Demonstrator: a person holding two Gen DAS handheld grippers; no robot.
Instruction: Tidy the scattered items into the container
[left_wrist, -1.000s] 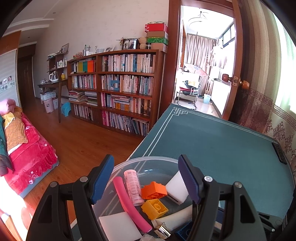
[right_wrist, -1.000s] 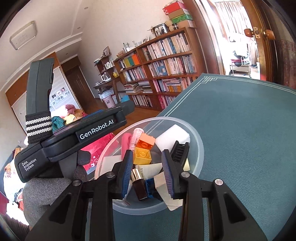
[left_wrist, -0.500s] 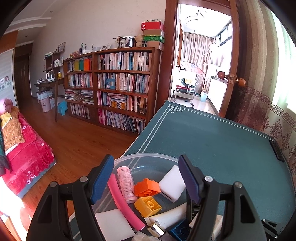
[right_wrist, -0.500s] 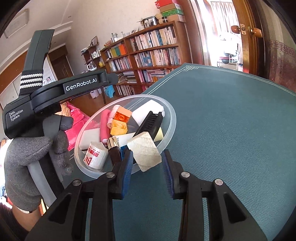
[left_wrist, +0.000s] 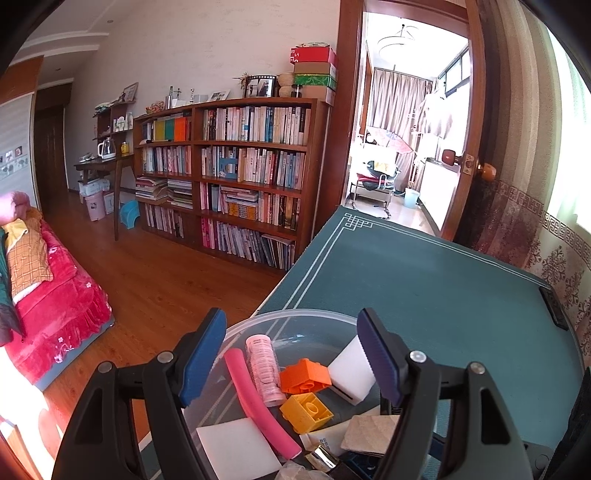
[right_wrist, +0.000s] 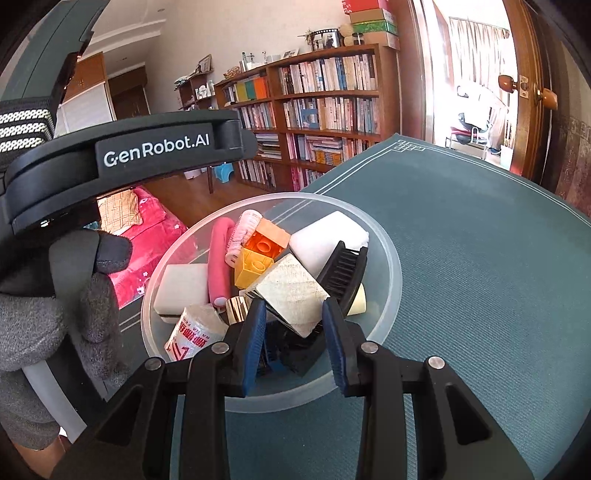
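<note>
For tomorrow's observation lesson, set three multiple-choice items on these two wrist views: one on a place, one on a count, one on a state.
1. Where does the wooden block lie?
A. on the floor
B. in the clear bowl
C. on the bookshelf

2. How many toy bricks lie next to the pink foam roller?
A. two
B. four
C. none

3. How does the right gripper stand?
A. shut on the block
B. shut on the brush
C. open, holding nothing

Answers: 1 B, it rests on the pile inside the rim. 2 A, one orange, one yellow. 3 C, its jaws stand apart, the block lying beyond them.
</note>
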